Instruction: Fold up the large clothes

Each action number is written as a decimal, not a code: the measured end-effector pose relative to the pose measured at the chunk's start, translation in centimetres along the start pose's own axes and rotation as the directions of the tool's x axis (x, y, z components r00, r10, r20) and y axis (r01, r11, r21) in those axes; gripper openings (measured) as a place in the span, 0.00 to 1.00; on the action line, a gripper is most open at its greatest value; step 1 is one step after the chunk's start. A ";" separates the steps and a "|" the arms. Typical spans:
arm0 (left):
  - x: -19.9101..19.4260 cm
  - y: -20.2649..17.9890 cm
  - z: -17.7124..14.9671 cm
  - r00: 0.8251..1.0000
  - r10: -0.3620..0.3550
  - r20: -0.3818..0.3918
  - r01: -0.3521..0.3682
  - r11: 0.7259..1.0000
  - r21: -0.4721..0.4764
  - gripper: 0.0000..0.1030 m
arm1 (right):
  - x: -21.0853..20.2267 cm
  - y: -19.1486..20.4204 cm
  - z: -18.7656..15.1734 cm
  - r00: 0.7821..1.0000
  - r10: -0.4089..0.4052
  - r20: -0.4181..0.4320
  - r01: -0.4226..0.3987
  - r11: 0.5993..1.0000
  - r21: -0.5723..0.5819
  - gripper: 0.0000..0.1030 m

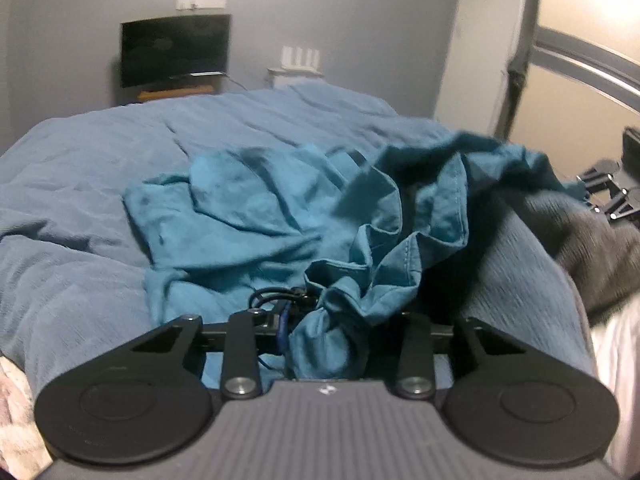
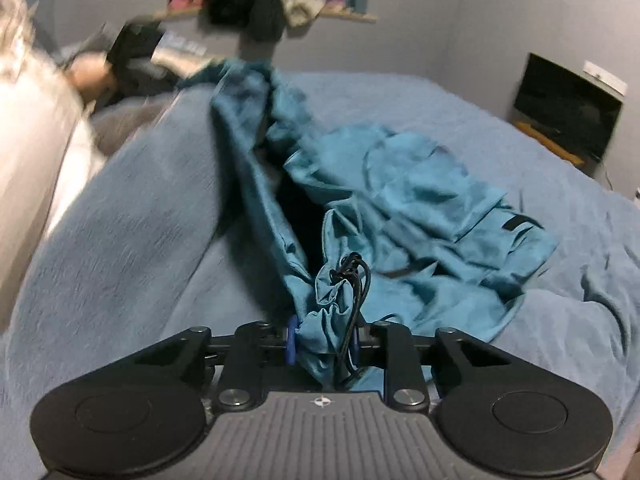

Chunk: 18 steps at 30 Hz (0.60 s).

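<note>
**Basically both grippers clamped on the teal thing**

So the left gripper (image 1: pixel 320 332) is pinched down on a bunched wad of the teal garment (image 1: pixel 256 216), held low over the bed and pointing toward the TV (image 1: pixel 176 50). Right gripper (image 2: pixel 322 340) has its jaws clenched on another bunched bit, black drawstring (image 2: pixel 356 280) dangling through. Between them the fabric hangs lifted; the rest lies crumpled on the blue bedspread (image 1: pixel 80 168). Both shots are pretty blurry.

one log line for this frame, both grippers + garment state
left hand-held gripper: shut on teal garment | right hand-held gripper: shut on teal garment | garment: bunched, unfolded, partly lifted off blue bedspread | stage: spreading, no fold yet
</note>
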<state>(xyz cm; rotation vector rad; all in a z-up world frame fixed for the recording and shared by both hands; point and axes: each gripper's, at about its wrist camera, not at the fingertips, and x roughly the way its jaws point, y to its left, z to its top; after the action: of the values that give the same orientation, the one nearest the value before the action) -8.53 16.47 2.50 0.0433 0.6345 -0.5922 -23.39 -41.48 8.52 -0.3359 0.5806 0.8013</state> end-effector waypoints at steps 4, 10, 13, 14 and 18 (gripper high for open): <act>0.5 2.5 2.0 0.999 0.020 0.047 -0.017 0.997 -0.075 0.31 | -0.6 -3.6 1.1 0.985 -0.108 0.134 0.088 0.985 0.146 0.25; 3.2 4.6 4.3 0.997 0.028 0.065 -0.022 0.995 -0.093 0.31 | 2.2 -7.0 2.6 0.973 -0.182 0.140 0.141 0.955 0.261 0.34; 4.3 5.3 4.9 0.997 0.039 0.064 -0.034 0.996 -0.078 0.31 | 3.2 -7.4 3.0 0.974 -0.184 0.135 0.148 0.959 0.240 0.47; 4.7 5.5 5.1 0.997 0.043 0.062 -0.039 0.997 -0.067 0.31 | 3.7 -7.5 3.3 0.975 -0.179 0.136 0.143 0.961 0.235 0.44; 6.2 6.1 7.0 0.995 0.083 0.061 -0.084 0.996 0.008 0.31 | 5.2 -9.1 5.2 0.965 -0.204 0.163 0.162 0.957 0.240 0.28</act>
<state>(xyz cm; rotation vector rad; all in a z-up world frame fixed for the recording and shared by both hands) 2.56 16.87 3.75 0.0609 0.5681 -0.5140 -11.82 -41.89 10.09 -0.1018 0.4507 0.5728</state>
